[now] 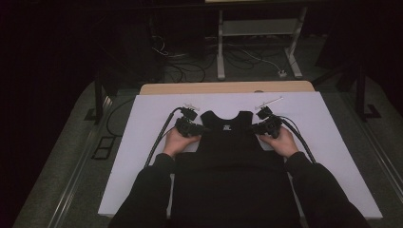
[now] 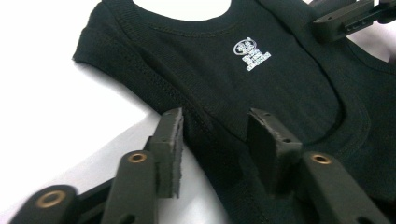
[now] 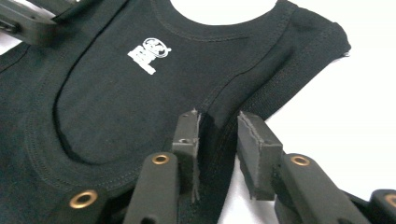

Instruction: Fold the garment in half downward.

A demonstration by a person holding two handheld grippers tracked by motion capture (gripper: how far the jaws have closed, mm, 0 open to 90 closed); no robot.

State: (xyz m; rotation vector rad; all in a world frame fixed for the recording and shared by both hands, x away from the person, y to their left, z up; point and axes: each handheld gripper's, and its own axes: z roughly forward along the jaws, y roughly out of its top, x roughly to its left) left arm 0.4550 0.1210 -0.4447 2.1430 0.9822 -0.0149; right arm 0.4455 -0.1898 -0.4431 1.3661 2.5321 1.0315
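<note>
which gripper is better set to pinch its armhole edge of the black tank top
Right, slightly. The right gripper has the tank top armhole hem in a narrower gap; the left gripper stands wider around its edge.

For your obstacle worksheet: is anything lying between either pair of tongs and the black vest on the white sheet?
Nothing visible does. The left tongs and the right tongs each already straddle an armhole edge of the vest, with only its own cloth between the jaws, on the white sheet.

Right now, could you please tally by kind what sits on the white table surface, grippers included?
Black sleeveless cotton vest top with a white printed logo: 1
Black two-jaw handheld grippers: 2, the left gripper and the right gripper
Total: 3
</note>
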